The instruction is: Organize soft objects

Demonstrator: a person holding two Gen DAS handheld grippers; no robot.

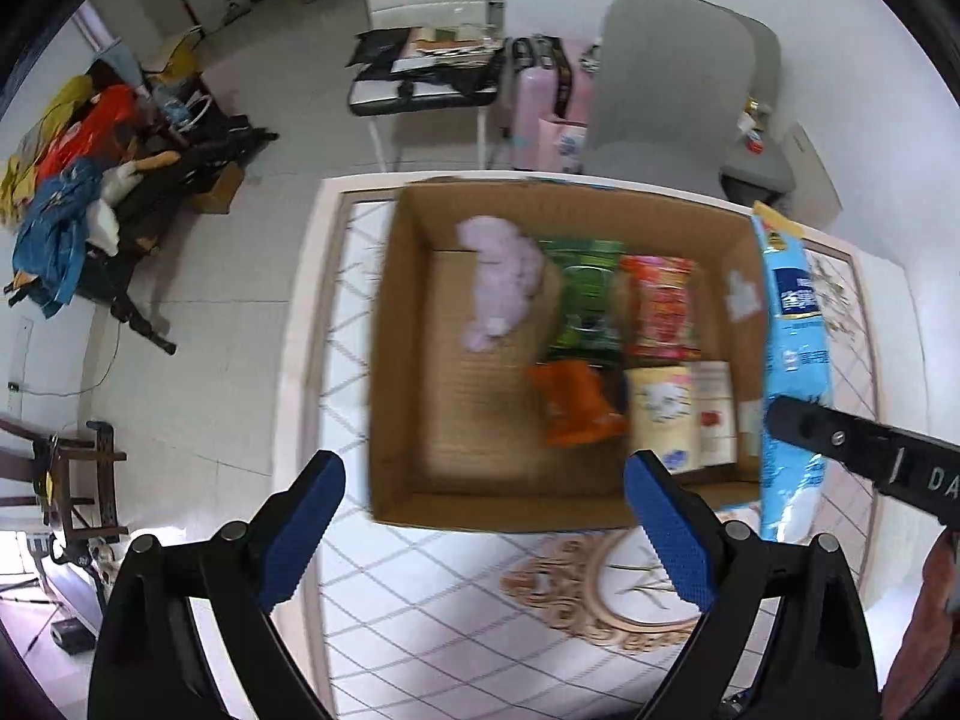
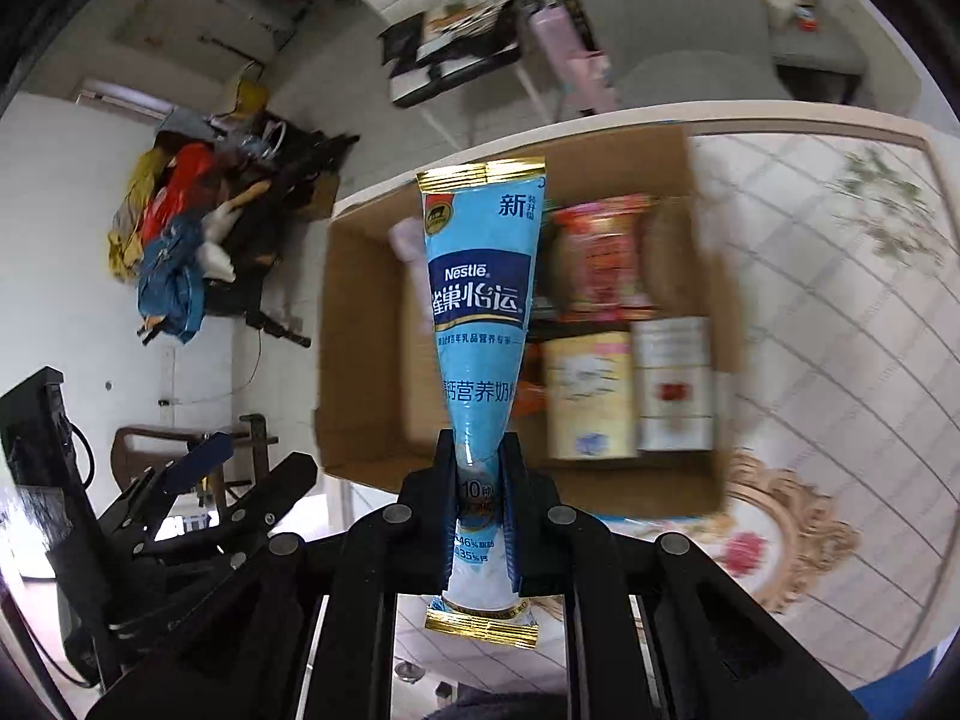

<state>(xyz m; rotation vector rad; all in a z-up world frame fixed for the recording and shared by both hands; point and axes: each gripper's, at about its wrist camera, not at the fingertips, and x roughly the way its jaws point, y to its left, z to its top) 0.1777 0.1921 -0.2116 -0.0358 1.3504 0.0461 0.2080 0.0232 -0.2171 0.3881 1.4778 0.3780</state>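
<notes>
Pinched near its lower end and held upright above the cardboard box (image 2: 360, 324), the blue Nestle sachet (image 2: 480, 300) is best lowered by the clenched right gripper (image 2: 480, 468) into the bare left half beside the packets (image 1: 624, 324), while the left gripper (image 1: 483, 531) is kept spread, empty, clear.

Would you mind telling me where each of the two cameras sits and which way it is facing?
Left wrist: on the open left gripper, looking down into the cardboard box; its blue fingertips show.
Right wrist: on the right gripper, facing the box over the blue Nestle sachet it clamps.
Shared: box, sachet, patterned table, and each other's gripper.
</notes>
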